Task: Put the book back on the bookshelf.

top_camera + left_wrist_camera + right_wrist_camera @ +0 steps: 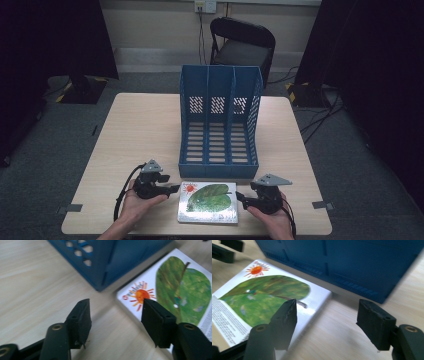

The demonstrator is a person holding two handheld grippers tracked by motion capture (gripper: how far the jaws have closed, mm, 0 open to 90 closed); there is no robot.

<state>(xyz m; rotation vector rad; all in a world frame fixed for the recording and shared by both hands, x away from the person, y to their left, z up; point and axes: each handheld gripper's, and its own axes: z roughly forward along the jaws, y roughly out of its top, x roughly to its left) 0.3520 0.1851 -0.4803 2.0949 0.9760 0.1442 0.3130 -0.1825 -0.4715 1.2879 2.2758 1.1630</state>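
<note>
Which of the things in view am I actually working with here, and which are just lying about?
In the job:
- book, flat on the table
- left gripper, open at the book's left edge
- right gripper, open at its right edge
- blue file rack, probably where the book goes

Just about:
- chair
- wall socket
- floor cables

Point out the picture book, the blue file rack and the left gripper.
picture book [208, 202], high view, on the green leaf cover.
blue file rack [218, 142], high view, on its slotted floor.
left gripper [176, 188], high view, between its fingertips.
</note>
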